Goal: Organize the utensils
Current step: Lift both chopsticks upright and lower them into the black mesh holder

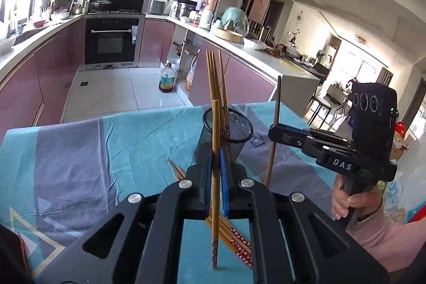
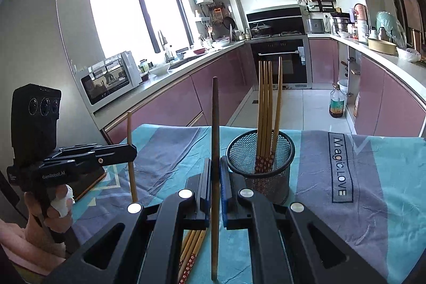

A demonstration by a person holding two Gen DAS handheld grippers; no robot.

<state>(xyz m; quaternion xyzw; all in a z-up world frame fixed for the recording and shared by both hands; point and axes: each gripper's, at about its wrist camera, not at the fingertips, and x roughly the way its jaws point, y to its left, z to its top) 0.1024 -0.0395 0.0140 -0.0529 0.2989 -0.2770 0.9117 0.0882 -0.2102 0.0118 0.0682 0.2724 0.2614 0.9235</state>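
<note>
At centre frame, four or so bamboo chopsticks [image 2: 267, 108] are already standing in the black mesh cup [image 2: 262, 167]. One more is being clamped upright by each gripper, left [image 1: 216, 167] and right [image 2: 215, 175]; several are lying on the teal cloth [image 2: 173, 151], seemingly unsorted.

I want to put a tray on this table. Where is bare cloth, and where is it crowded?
Free: the cloth left of the mesh cup, toward the far edge, and the patch right of it around the printed label. Crowded: near the loose chopsticks beneath the left gripper and right gripper.
</note>
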